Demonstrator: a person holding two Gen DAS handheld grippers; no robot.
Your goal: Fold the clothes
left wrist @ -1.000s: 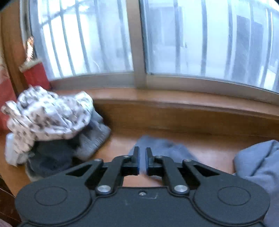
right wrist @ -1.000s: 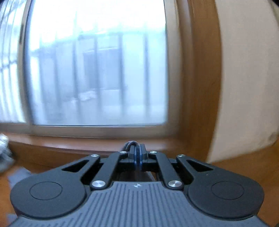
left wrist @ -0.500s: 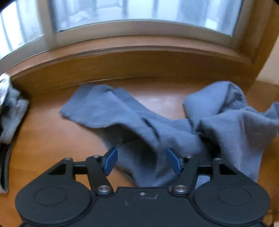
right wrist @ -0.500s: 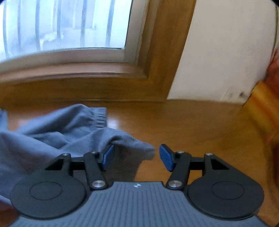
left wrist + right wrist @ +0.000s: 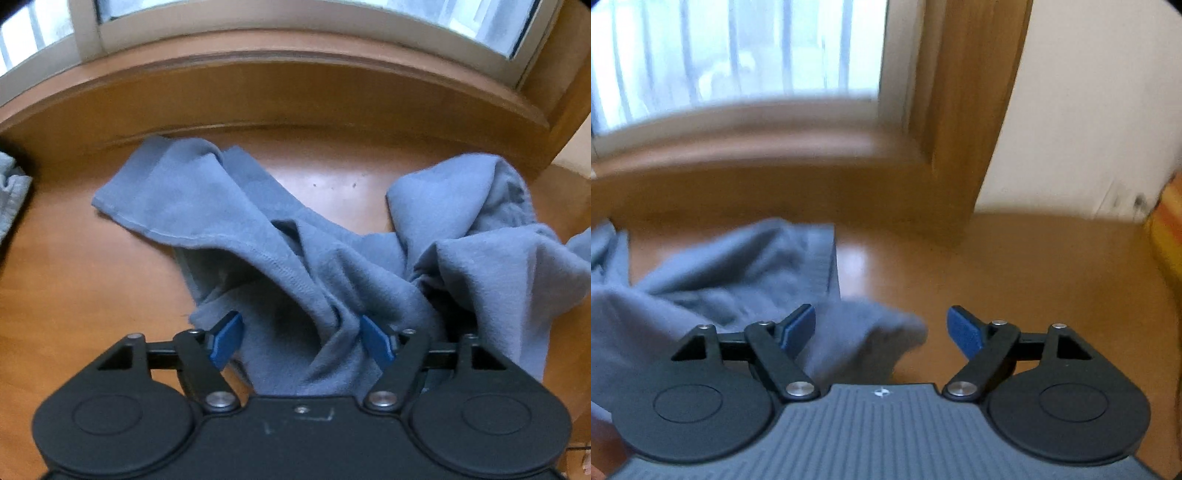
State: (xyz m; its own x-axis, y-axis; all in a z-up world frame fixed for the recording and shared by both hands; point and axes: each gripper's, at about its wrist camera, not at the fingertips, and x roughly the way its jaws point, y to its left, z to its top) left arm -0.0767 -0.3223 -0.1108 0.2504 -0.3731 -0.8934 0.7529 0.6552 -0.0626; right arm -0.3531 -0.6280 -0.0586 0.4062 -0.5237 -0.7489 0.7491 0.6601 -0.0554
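Both grippers were shut a second ago. Now the left gripper (image 5: 301, 341) and right gripper (image 5: 881, 328) are wide open over the blue cloth (image 5: 280, 258), ready to grab.

Matte black two-finger left gripper (image 5: 301, 338) with blue pads and silver screws; matching right gripper (image 5: 881, 328) has a ribbed grey base at 6 o'clock

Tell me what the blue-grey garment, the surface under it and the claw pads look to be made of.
Blue-grey garment: soft matte knit, probably cotton jersey or fleece; it drapes in rounded folds and shows a stitched hem. Surface: orange-brown wood, or a wood-look laminate, with a smooth sheen that catches window light. Pads of the left claw: matte blue, probably rubber or plastic.
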